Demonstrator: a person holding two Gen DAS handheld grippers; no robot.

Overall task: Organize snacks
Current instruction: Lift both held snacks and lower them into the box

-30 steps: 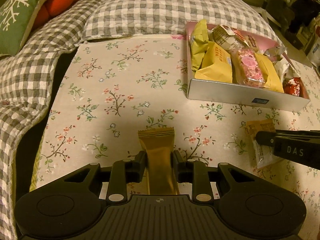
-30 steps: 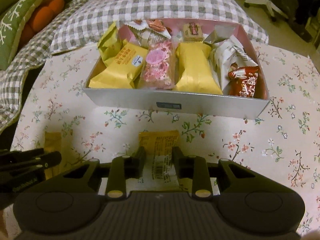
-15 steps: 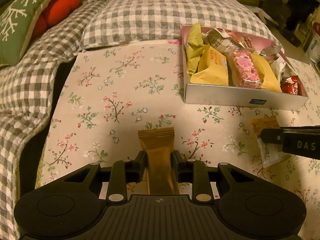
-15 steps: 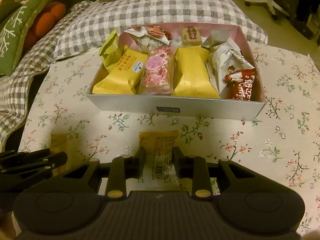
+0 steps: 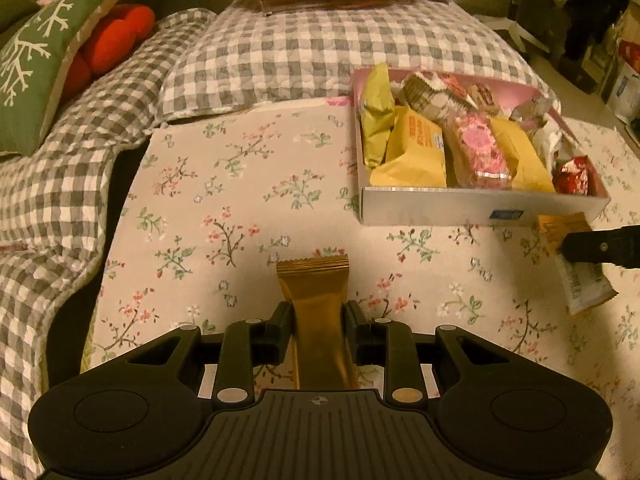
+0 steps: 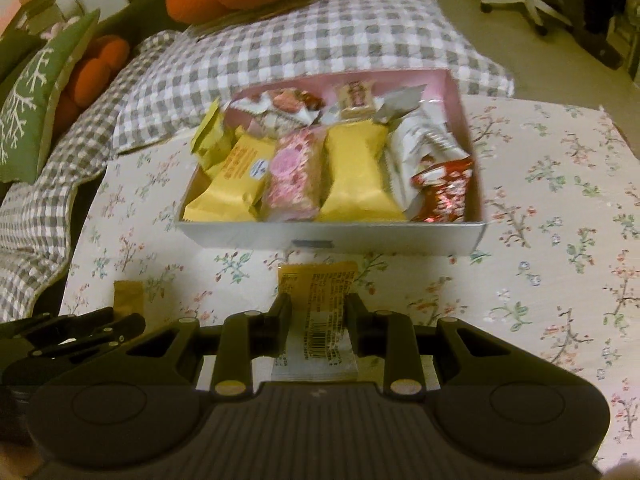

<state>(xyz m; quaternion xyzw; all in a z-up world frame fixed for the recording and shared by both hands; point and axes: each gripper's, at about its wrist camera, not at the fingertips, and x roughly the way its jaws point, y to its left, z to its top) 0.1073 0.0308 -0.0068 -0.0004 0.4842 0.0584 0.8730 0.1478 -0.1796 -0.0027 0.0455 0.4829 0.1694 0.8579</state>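
in the left wrist view, the left gripper (image 5: 318,326) sits at the bottom centre, its jaws pinching a gold snack packet (image 5: 316,312) whose crimped end points up the frame over the floral cloth (image 5: 240,200). to the upper right stands the snack box (image 5: 480,210), crowded with yellow, pink and red wrappers. at the far right edge the right gripper (image 5: 566,246) reaches in from the side.

in the right wrist view, that right gripper (image 6: 318,312) at the bottom centre pinches a yellow barcode packet (image 6: 318,304), printed side up, just below the box's near wall. the left gripper shows dark at the lower left.

judging by this, both snacks are picked and the carry to the box is in hand. next, each packet needs lifting over the near wall and releasing into a gap, which looks scarce.
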